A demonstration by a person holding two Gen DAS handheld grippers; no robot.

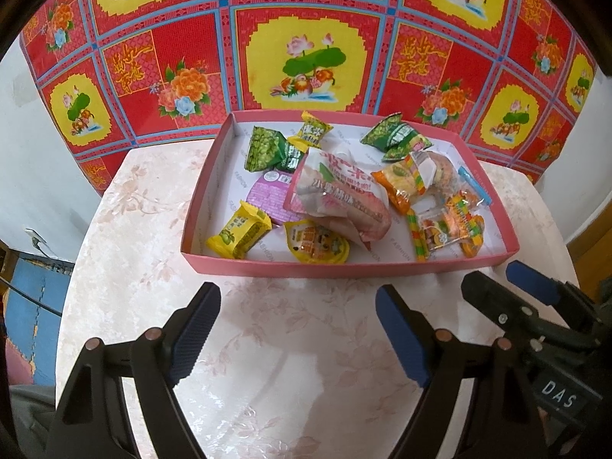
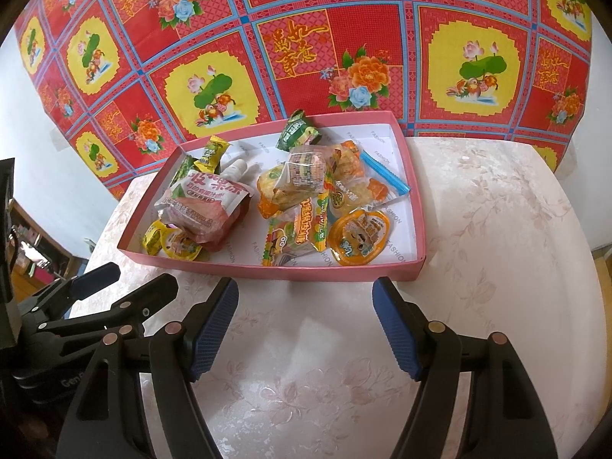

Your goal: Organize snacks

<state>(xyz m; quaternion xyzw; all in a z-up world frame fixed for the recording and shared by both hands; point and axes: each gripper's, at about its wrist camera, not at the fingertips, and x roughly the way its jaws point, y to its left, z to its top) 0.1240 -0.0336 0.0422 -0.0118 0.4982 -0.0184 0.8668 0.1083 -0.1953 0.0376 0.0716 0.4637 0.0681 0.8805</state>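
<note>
Hovering Short of a Full Snack Box

Waiting above the bare tabletop (image 1: 290, 344), both grippers stood apart from the work. The left gripper (image 1: 298, 329) had its jaws spread wide with nothing between them, and the right gripper (image 2: 306, 325) was likewise spread and empty, the two held side by side just in front of the pink box (image 1: 344, 267). Neither touched the box or any snack.

The snacks all lay inside that shallow box, which sat on the pale flowered table near its far edge, just before the red patterned cloth (image 1: 306, 38) hanging behind. No loose packet showed on the table itself. Judging from this, the gathering looked done or close to it, and the step in hand seemed to be a pause to choose what to tidy next.

The box's long axis ran across the view, left to right, with a long wall facing the grippers. The big pink jelly pouch (image 1: 336, 199) lay slantwise over the other packets, its spout end pointing toward the back of the box. A yellow packet (image 1: 239, 235) sat in the near left corner, and an orange jelly cup (image 2: 361, 237) near the front wall on the right.

Any next move would call for reaching over the near wall and closing on one packet alone, since they overlapped closely.
</note>
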